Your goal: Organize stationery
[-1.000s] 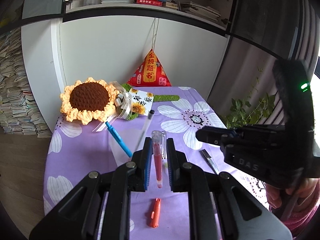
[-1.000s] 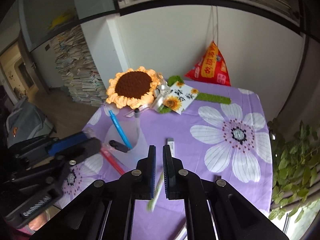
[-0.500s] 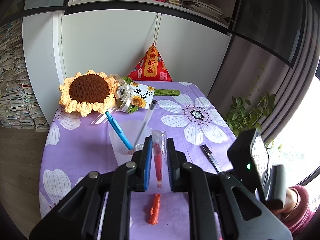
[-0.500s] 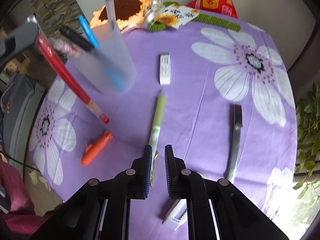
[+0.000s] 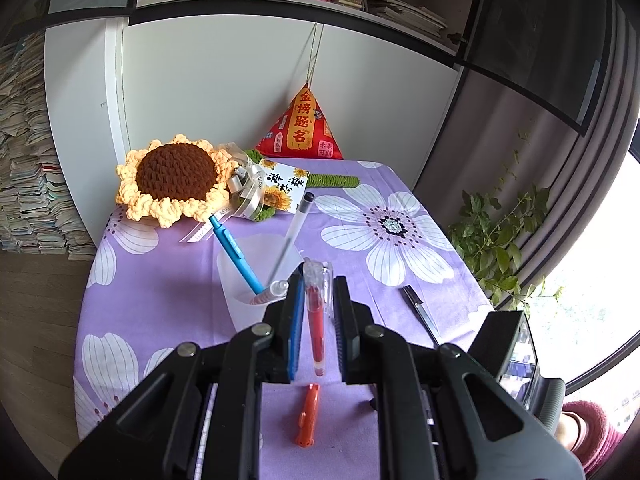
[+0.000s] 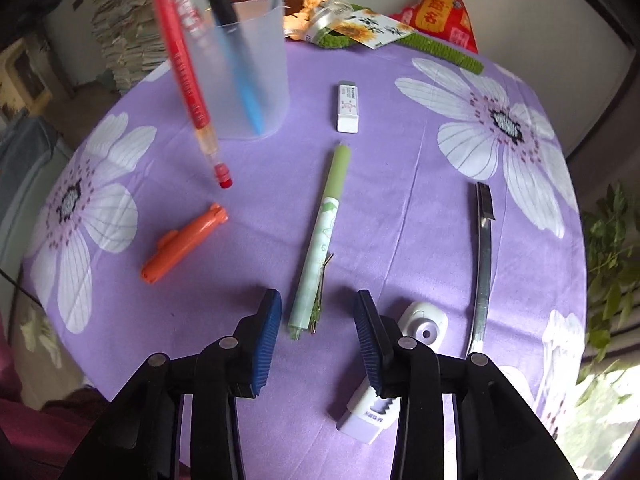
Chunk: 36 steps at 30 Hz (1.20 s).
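Observation:
My left gripper (image 5: 317, 320) is shut on a red pen (image 5: 315, 320) and holds it above the table just in front of a translucent cup (image 5: 256, 280). The cup holds a blue pen (image 5: 234, 256), a clear pen (image 5: 294, 232) and another pen. In the right wrist view the red pen (image 6: 186, 76) hangs next to the cup (image 6: 256, 76). My right gripper (image 6: 318, 340) is open low over the table, its jaws on either side of the near end of a green pen (image 6: 322, 240).
On the purple flowered cloth (image 6: 400, 160) lie an orange cap (image 6: 184, 242), a white eraser (image 6: 347, 108), a metal ruler-like strip (image 6: 484, 264), a white correction tape (image 6: 420, 322) and a stapler-like tool (image 6: 368, 416). A crochet sunflower (image 5: 172, 178) and red pouch (image 5: 302, 128) stand at the back.
My right gripper has dropped low toward the table and opened around the green pen's near end. My left gripper still holds the red pen near the cup.

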Motion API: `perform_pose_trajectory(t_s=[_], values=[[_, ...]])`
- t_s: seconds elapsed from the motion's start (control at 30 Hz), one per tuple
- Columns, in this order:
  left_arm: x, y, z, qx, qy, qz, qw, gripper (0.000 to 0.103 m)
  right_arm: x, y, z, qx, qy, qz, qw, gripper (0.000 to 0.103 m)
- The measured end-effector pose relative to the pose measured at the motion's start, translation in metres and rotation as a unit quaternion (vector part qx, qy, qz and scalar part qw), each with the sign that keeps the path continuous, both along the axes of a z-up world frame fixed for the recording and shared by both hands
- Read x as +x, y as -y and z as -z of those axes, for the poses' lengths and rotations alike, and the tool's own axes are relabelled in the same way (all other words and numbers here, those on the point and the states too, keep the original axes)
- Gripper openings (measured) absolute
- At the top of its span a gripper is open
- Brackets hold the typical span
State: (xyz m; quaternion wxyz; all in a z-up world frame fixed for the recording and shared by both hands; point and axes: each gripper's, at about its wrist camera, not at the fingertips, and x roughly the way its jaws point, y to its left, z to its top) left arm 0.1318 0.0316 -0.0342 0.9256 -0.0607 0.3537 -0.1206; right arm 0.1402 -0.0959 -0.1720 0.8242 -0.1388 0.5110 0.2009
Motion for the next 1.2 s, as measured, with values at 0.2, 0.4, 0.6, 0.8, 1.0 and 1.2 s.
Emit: perform_pose_trajectory(t_s=[0.2,0.4,0.6,0.8,1.0,1.2], values=[[-0.001,0.0,0.0,0.0,0.001,0.001,1.0,0.012,0.001,0.005,-0.004,0.012,-0.014,0.008,1.0,0.015],[-0.002,-0.003,-0.003,0.001,0.005,-0.003,1.0,0.012,-0.001,0.021,-0.04,0.052,0.039,0.024,0.998,0.015],[-0.002,-0.003,-0.004,0.0,0.006,-0.002,1.0,0.012,-0.004,0.031,-0.085,0.082,0.11,0.029,0.99,0.014],[-0.003,-0.001,-0.007,0.005,0.007,0.001,1.0,0.012,0.004,0.036,-0.103,0.11,0.132,0.035,0.984,0.011],[-0.002,-0.003,-0.006,0.005,0.007,-0.002,1.0,0.012,0.003,0.034,-0.108,0.114,0.139,0.032,0.983,0.011],[-0.003,-0.005,-0.013,0.003,0.015,0.001,0.9999,0.012,0.001,0.034,-0.122,0.126,0.151,0.025,0.98,0.011]])
